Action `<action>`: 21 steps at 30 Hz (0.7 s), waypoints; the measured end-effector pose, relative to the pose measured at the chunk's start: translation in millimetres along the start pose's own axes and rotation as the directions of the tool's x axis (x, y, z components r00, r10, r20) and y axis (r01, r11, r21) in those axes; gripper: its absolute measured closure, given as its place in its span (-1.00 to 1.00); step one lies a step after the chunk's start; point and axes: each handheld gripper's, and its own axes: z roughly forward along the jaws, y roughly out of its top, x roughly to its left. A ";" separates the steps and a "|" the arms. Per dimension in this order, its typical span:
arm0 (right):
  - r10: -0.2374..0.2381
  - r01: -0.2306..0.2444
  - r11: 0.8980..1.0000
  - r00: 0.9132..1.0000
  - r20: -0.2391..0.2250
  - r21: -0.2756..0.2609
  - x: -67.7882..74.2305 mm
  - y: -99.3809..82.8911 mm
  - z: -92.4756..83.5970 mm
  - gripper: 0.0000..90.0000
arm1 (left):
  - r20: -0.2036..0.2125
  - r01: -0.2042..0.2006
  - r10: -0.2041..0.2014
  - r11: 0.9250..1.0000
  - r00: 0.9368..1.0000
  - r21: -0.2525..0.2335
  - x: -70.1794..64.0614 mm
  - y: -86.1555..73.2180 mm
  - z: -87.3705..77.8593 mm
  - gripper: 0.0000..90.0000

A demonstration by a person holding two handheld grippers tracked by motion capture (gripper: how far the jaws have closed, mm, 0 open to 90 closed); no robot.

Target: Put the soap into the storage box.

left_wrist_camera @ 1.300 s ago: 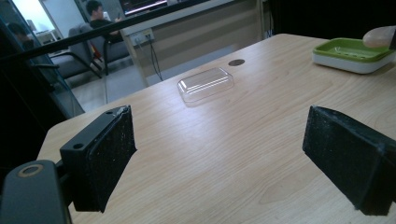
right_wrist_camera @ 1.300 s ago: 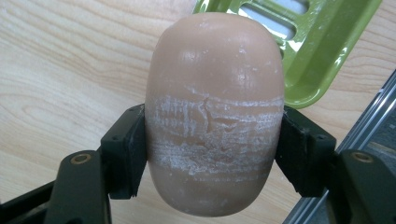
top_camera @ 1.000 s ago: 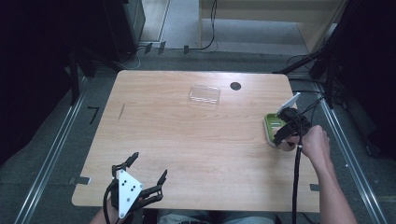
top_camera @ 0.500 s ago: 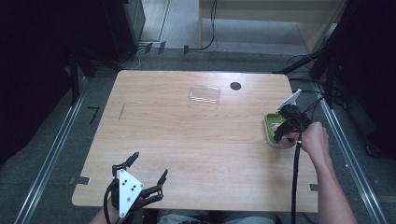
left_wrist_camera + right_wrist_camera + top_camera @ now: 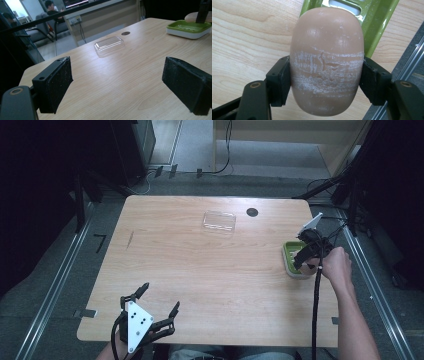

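The right gripper (image 5: 306,258) hung over the green soap dish (image 5: 291,255) at the right edge of the desk (image 5: 210,270), the person's right hand (image 5: 338,267) wrapped around its handle. In the right gripper view its two black jaws were clamped on the flanks of a tan, rounded bar of soap (image 5: 326,62), whose middle band was scuffed white. The bar was held above the dish's slotted green floor (image 5: 372,17); whether it touched the dish I could not tell.

The left gripper (image 5: 150,315) sat at the near edge of the desk, toward the left corner, grey three-cornered plate on top, jaws spread wide with nothing between them. A clear plastic lid (image 5: 219,221) lay flat near the far edge, just left of a small dark round hole (image 5: 252,212) in the desktop, well apart from both grippers.
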 end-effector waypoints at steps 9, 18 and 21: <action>-0.010 0.010 1.000 1.000 0.001 -0.006 4.1 11.1 -2.9 -0.26 | 0.001 -0.003 0.003 1.000 1.000 -0.001 -0.3 0.1 -0.3 -0.78; -0.012 0.012 1.000 1.000 -0.001 -0.006 5.2 18.9 -2.2 -0.26 | 0.000 -0.002 0.002 1.000 1.000 0.000 0.2 -0.1 -0.2 -0.78; -0.009 0.009 1.000 1.000 -0.001 -0.007 4.6 21.2 -2.7 -0.26 | 0.001 -0.004 0.004 1.000 1.000 0.000 0.0 0.0 -0.3 -0.78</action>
